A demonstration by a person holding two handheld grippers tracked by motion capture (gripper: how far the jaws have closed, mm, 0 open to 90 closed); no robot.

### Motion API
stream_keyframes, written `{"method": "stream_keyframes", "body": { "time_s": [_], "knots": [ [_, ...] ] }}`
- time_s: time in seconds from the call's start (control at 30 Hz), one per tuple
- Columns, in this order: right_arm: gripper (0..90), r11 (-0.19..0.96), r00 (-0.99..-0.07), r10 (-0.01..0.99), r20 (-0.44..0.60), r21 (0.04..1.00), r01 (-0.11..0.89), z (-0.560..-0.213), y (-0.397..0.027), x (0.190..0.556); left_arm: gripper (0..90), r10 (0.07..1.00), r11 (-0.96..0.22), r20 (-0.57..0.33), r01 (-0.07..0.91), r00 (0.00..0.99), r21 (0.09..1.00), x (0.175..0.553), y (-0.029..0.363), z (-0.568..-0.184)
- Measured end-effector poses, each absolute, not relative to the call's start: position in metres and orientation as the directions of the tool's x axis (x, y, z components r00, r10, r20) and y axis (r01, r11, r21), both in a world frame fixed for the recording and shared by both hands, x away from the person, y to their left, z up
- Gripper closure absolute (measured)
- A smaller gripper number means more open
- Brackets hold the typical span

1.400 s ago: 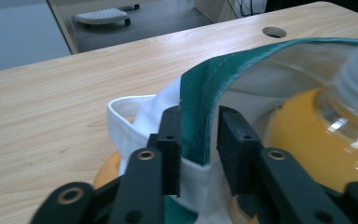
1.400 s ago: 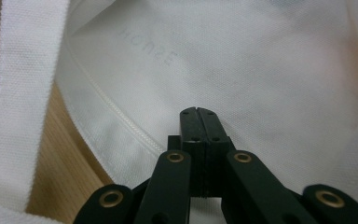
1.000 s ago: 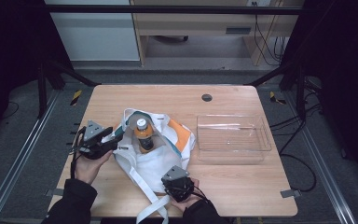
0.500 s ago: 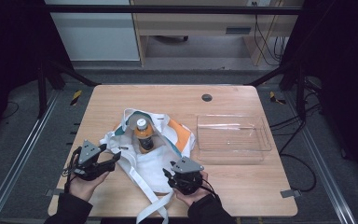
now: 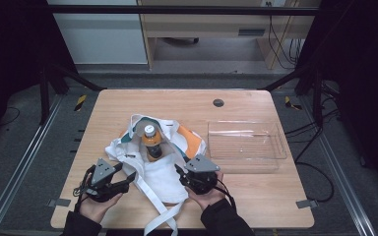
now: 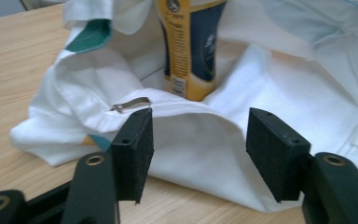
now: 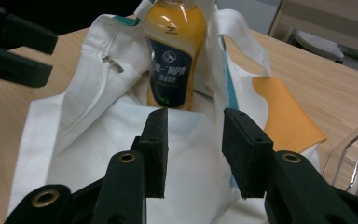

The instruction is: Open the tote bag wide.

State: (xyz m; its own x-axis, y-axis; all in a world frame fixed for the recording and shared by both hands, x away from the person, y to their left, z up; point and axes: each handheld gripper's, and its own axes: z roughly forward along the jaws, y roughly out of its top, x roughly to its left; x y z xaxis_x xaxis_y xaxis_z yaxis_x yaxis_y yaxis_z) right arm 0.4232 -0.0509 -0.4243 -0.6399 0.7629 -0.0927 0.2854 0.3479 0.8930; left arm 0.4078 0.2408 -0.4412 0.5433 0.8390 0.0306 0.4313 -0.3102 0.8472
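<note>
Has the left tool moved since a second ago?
Yes. The left tool has drawn back from the bottle toward the table's near edge.

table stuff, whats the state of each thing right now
juice bottle: upright, capped, standing in the bag
tote bag: lying flat, mouth open, crumpled
clear tray: empty, upright on the table
left tool: open, at the bag's edge
right tool: open over the bag

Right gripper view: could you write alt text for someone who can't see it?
A bottle of orange drink stands upright in an open white bag on a wooden table. The hand-held gripper points at it, black jaws open, nothing between them.
</note>
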Motion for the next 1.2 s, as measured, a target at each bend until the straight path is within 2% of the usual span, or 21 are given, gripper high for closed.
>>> {"method": "stream_keyframes", "body": {
  "time_s": [0.23, 0.43, 0.47, 0.5, 0.6, 0.63, 0.7, 0.77, 0.93, 1.2],
  "knots": [
    [64.1, 0.348, -0.612, 0.785, -0.100, 0.888, 0.301, -0.424, -0.043, 0.442, 46.5, 0.822, -0.317, 0.009, 0.445, 0.569, 0.837, 0.408, 0.230, -0.446],
    [74.9, 0.372, -0.585, 0.802, -0.122, 0.868, 0.329, -0.430, -0.038, 0.456, 54.0, 0.803, -0.343, -0.010, 0.476, 0.596, 0.810, 0.414, 0.221, -0.455],
    [80.1, 0.393, -0.574, 0.805, -0.152, 0.861, 0.323, -0.432, -0.036, 0.458, 60.9, 0.799, -0.351, -0.014, 0.485, 0.601, 0.801, 0.415, 0.220, -0.457],
    [80.1, 0.393, -0.574, 0.805, -0.152, 0.861, 0.323, -0.432, -0.036, 0.458, 60.9, 0.797, -0.355, -0.018, 0.493, 0.603, 0.795, 0.415, 0.220, -0.458],
    [87.3, 0.396, -0.545, 0.820, -0.177, 0.862, 0.317, -0.432, -0.035, 0.461, 71.4, 0.791, -0.381, -0.015, 0.512, 0.612, 0.770, 0.417, 0.219, -0.461],
    [88.1, 0.380, -0.515, 0.838, -0.178, 0.868, 0.318, -0.432, -0.037, 0.464, 77.8, 0.794, -0.394, -0.007, 0.524, 0.608, 0.755, 0.417, 0.220, -0.461],
    [88.5, 0.371, -0.483, 0.856, -0.183, 0.869, 0.328, -0.434, -0.038, 0.469, 82.1, 0.796, -0.395, -0.007, 0.528, 0.606, 0.752, 0.418, 0.221, -0.461],
    [88.7, 0.366, -0.449, 0.873, -0.190, 0.864, 0.346, -0.438, -0.039, 0.473, 83.1, 0.801, -0.386, -0.026, 0.550, 0.598, 0.741, 0.420, 0.223, -0.462],
    [88.6, 0.367, -0.391, 0.897, -0.205, 0.839, 0.403, -0.451, -0.041, 0.483, 83.7, 0.798, -0.404, -0.009, 0.547, 0.602, 0.733, 0.419, 0.223, -0.461],
    [88.1, 0.398, -0.341, 0.904, -0.256, 0.795, 0.457, -0.474, -0.034, 0.490, 83.7, 0.793, -0.413, -0.001, 0.539, 0.609, 0.734, 0.419, 0.222, -0.462]
  ]
}}
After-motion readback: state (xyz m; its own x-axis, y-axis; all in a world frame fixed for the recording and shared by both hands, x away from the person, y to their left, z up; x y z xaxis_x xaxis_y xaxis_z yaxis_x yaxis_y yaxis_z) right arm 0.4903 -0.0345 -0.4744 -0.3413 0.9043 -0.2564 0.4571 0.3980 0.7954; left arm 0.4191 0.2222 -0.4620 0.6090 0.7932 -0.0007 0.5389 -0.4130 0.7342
